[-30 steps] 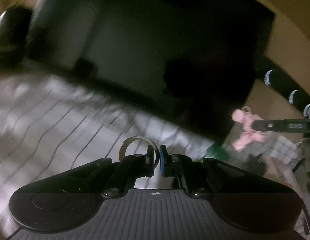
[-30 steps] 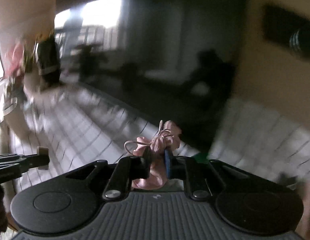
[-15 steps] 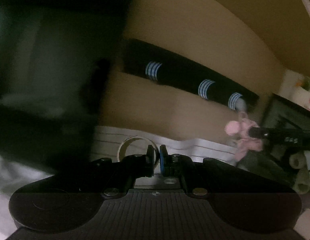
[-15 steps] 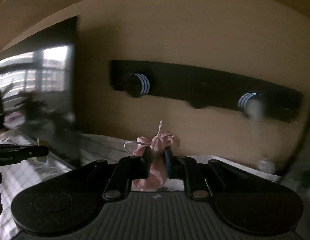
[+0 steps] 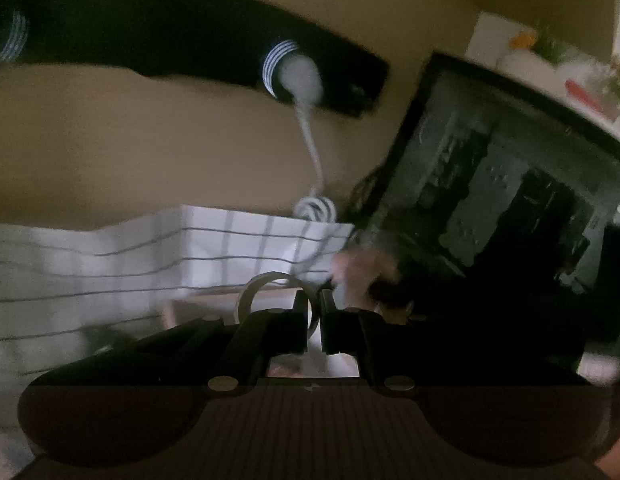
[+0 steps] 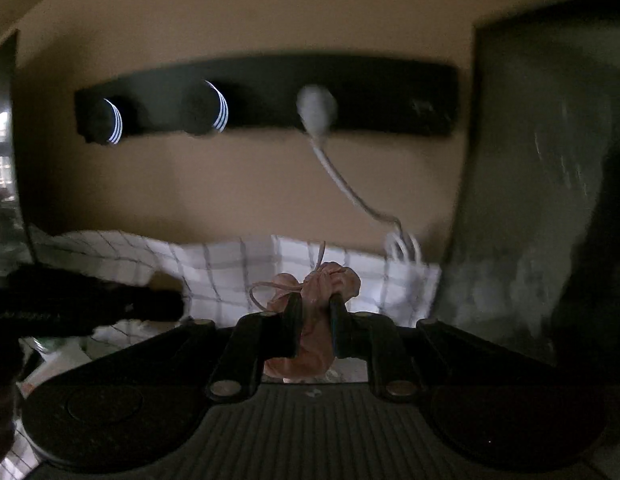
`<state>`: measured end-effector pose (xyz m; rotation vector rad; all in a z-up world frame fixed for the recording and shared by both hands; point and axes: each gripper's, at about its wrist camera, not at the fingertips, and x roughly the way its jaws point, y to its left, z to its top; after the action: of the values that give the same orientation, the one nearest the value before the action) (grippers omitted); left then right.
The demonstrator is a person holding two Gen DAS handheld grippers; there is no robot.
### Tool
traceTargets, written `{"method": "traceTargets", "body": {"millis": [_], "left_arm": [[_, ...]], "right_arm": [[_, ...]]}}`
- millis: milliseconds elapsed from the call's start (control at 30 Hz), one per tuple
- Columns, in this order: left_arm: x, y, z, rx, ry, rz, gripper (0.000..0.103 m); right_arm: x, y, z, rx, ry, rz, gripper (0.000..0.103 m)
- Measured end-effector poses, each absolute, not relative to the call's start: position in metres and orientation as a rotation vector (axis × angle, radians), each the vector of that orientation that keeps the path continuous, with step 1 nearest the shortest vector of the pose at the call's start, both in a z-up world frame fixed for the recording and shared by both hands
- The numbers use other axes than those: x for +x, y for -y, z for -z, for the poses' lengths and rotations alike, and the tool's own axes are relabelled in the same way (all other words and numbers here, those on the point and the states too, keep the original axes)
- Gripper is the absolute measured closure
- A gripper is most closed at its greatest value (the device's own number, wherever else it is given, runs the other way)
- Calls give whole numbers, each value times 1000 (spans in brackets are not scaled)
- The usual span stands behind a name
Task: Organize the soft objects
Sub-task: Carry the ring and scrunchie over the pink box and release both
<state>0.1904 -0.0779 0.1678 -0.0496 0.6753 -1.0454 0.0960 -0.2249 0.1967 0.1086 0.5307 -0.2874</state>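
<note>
My right gripper [image 6: 314, 309] is shut on a soft pink cloth bundle [image 6: 328, 282] tied with a thin pink cord; part of the bundle hangs below the fingers. My left gripper [image 5: 314, 310] is shut on a thin pale loop [image 5: 255, 292] that arcs up beside its left finger. In the left wrist view the pink bundle [image 5: 360, 274] is a blur just right of my fingertips. The left gripper's black body [image 6: 89, 308] reaches in from the left edge of the right wrist view. Both grippers point at a tan wall above a white checked cloth [image 6: 225, 270].
A black peg rail [image 6: 265, 94] is mounted on the wall, with striped pegs and a white plug [image 6: 316, 110] whose cable [image 6: 350, 188] drops to a coil on the cloth. A dark glass-fronted cabinet [image 6: 530, 184] stands at the right.
Both views have swept right, from a dark screen over the checked cloth to the peg rail and cabinet. The pink bundle has come closer to my left gripper. Both grips are unchanged.
</note>
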Motion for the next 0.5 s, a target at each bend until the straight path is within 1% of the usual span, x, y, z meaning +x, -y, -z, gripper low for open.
{"method": "traceTargets", "body": {"millis": [67, 133, 200, 267, 333, 400, 467, 500], "left_arm": [[199, 96, -156, -63, -732, 1055, 95], [216, 115, -138, -109, -846, 1034, 92], [228, 130, -117, -92, -953, 971, 89], [227, 139, -102, 30, -972, 895, 89], [221, 147, -90, 170, -995, 857, 89], [219, 148, -78, 240, -1065, 868, 89], [215, 146, -70, 269, -1109, 880, 88], [214, 141, -67, 263, -1121, 888, 88]], "right_arm": [[96, 235, -180, 138, -560, 292, 89], [95, 240, -165, 161, -575, 296, 89], [98, 240, -149, 176, -596, 289, 88], [104, 239, -130, 185, -658, 256, 79], [105, 239, -113, 181, -705, 248, 76], [105, 236, -102, 167, -721, 257, 71], [104, 236, -96, 171, -735, 270, 60], [103, 237, -94, 181, -741, 275, 59]]}}
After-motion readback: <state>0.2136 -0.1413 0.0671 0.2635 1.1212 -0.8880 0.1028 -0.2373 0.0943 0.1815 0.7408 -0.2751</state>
